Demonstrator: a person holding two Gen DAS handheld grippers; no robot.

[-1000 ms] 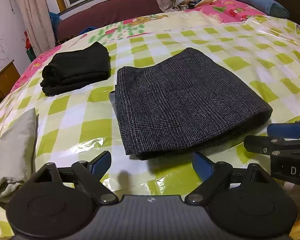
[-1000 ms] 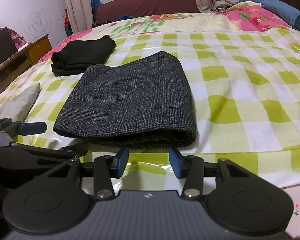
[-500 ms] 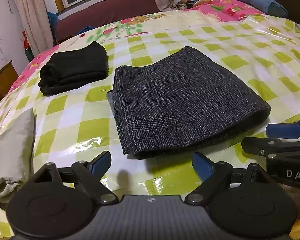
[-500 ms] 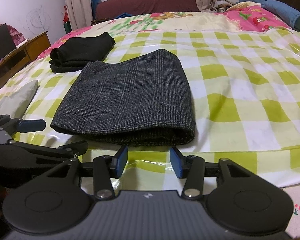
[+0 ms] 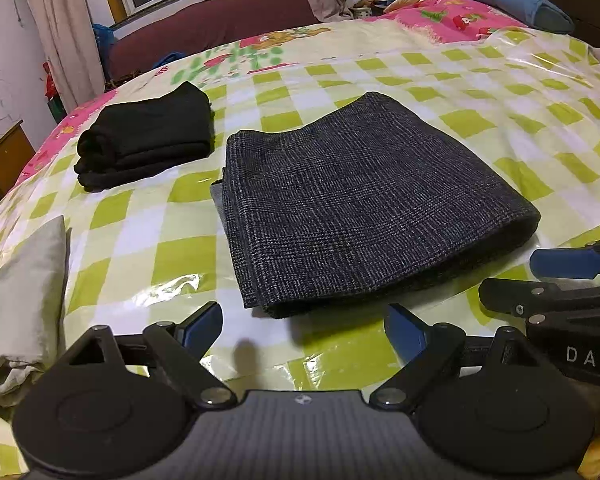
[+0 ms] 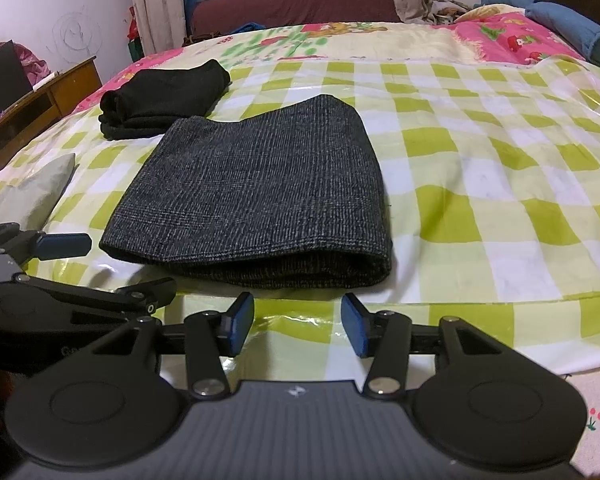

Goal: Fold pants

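The dark grey checked pants (image 5: 360, 208) lie folded into a thick rectangle on the green-checked bed cover (image 5: 500, 148), with the rounded fold edge facing me. My left gripper (image 5: 304, 326) hovers just in front of their near left corner, wide open with nothing between its blue pads. In the right wrist view the pants (image 6: 260, 196) fill the middle. My right gripper (image 6: 298, 324) sits just short of the fold edge, open and holding nothing. Each gripper also shows in the other's view: the right gripper (image 5: 540, 280) at the right edge, the left gripper (image 6: 108, 270) at the left edge.
A folded black garment (image 5: 148, 136) lies behind and left of the pants. A folded pale grey cloth (image 5: 20, 292) rests at the bed's left edge. Blue pillows (image 5: 512, 4) lie at the far right. A wooden cabinet (image 6: 40, 100) stands left of the bed.
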